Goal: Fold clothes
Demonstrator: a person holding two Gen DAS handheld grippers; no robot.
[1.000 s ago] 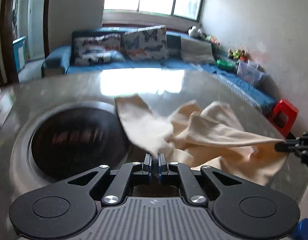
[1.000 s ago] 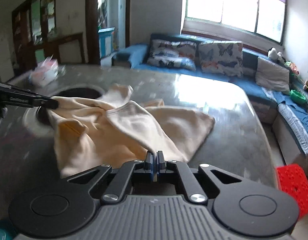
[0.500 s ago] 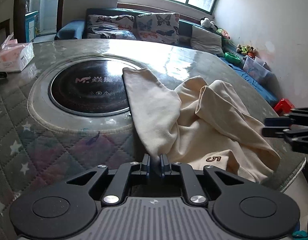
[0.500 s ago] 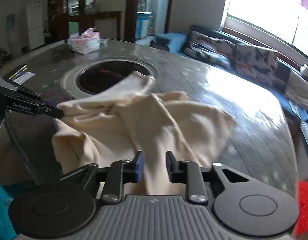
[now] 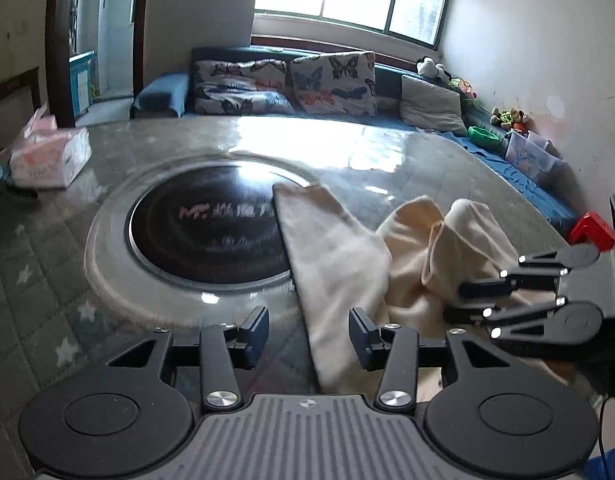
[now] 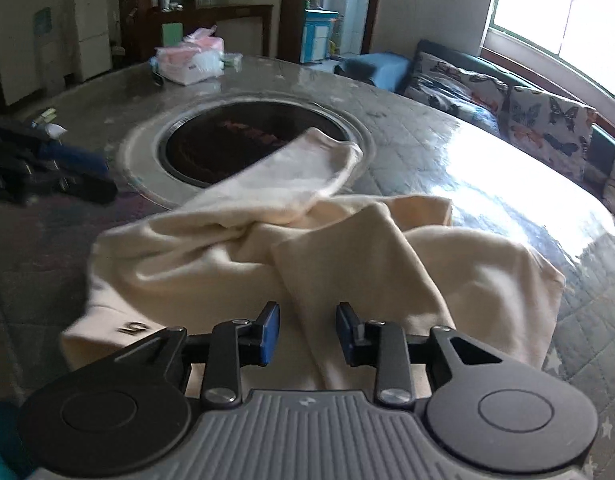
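Observation:
A cream garment [image 5: 347,264] lies crumpled on the round table, one long part reaching over the black cooktop; it also shows in the right wrist view [image 6: 307,248], with a small "5" mark near its near-left corner. My left gripper [image 5: 308,334] is open just above the garment's near edge, holding nothing. My right gripper [image 6: 307,332] is open over the garment's near fold, empty. The right gripper also shows in the left wrist view [image 5: 463,302], open above the cloth's right side. The left gripper shows blurred at the left of the right wrist view [image 6: 67,176].
A round black induction cooktop [image 5: 211,224] is set in the middle of the glass-topped table [image 5: 347,148]. A tissue box [image 5: 47,156] stands at the far left. A blue sofa with butterfly cushions [image 5: 287,88] is behind. A red stool [image 5: 591,230] stands at the right.
Both grippers have opened and let go of the garment, which now lies slack on the table. The left gripper drew back slightly; the right gripper moved over the cloth.

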